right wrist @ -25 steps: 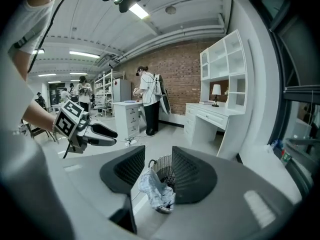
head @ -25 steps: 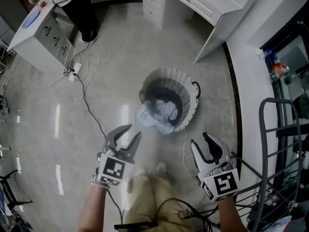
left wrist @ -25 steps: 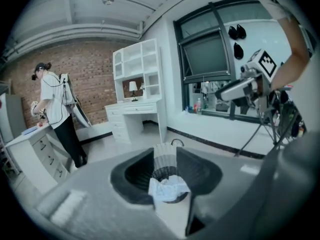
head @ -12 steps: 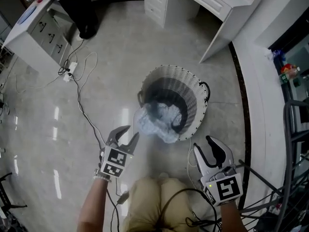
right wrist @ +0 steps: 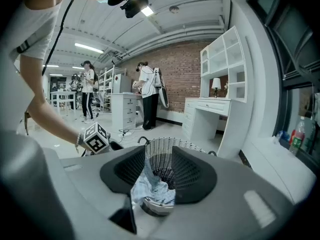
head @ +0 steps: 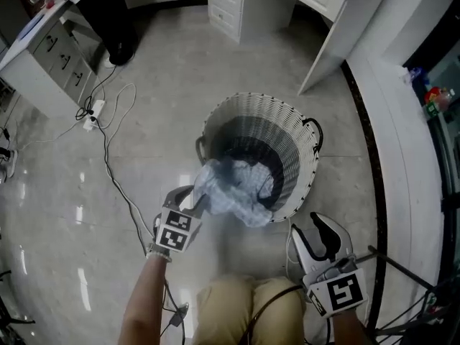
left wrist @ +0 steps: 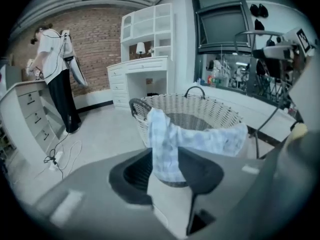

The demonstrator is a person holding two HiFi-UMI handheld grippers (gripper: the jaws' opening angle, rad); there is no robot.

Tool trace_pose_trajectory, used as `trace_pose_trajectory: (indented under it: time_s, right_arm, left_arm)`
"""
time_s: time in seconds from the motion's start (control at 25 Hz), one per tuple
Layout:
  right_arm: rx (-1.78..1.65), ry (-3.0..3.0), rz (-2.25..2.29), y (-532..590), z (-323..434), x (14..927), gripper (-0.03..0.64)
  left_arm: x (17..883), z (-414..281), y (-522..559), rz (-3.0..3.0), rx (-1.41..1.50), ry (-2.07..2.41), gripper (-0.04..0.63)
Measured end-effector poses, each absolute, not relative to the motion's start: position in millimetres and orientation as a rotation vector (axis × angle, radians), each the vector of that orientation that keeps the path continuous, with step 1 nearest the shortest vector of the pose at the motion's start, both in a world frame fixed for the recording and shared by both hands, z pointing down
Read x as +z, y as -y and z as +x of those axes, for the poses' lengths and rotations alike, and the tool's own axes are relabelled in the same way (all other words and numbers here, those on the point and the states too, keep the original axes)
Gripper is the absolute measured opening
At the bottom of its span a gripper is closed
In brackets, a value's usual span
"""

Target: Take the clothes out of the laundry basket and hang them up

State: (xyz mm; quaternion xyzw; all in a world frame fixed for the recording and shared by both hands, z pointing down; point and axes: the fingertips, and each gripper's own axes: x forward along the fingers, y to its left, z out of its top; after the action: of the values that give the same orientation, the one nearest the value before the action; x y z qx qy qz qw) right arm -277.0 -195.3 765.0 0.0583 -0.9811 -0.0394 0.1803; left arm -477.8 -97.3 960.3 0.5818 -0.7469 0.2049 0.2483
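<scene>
I am holding my left forearm (head: 140,300) stretched forward and down, so that the left gripper (head: 192,198) is pointing slantwise at the near rim of the laundry basket (head: 302,131). Its jaws are standing apart and have just been opening. The hanging fold of the cloth (head: 233,192) is showing in the gap between them in the left gripper view, and the pads are not pressing on it. In the head view the fingertips are sitting right at the cloth's edge; I cannot tell whether they are touching it.

The right gripper (head: 310,232) is hanging lower and nearer my knees (head: 244,307), just beside the basket's near right side, pointing more level. Its jaws are spread too, with only the basket and the cloth showing beyond the gap.

Each gripper's marker cube is showing a square black-and-white pattern: the left cube (head: 175,230) is turned up toward my head, and so is the right cube (head: 338,293).

The cloth is looking pale blue and white, checked and crumpled. It is lying draped over the basket's near rim, one fold hanging down outside and the rest bunched inside. The basket is white wicker with dark handles, standing upright on the glossy grey floor (head: 165,85).
</scene>
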Motion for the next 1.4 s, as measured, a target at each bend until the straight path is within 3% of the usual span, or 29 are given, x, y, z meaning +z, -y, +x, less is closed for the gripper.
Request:
trace_pose_trajectory:
  time_s: [0.12,0.16,0.2,1.4]
  right_arm:
    - [-0.119,2.771,0.187,196,-273,772,0.167]
    - [-0.12,2.767,0.195,197,-271,772,0.167]
    - [-0.12,2.763,0.203,198,-270,769,0.167]
    - [-0.013,2.773,0.542,201,-195,422,0.167]
  left_arm:
    - [973,-484,102,1.571,0.589,2.032,0.121]
    - [970,-485,103,1.569,0.607,2.035,0.008]
    - [964,-484,104,1.573,0.616,2.035,0.0]
    - [420,-366,215,2.186,0.779,1.983,-0.002]
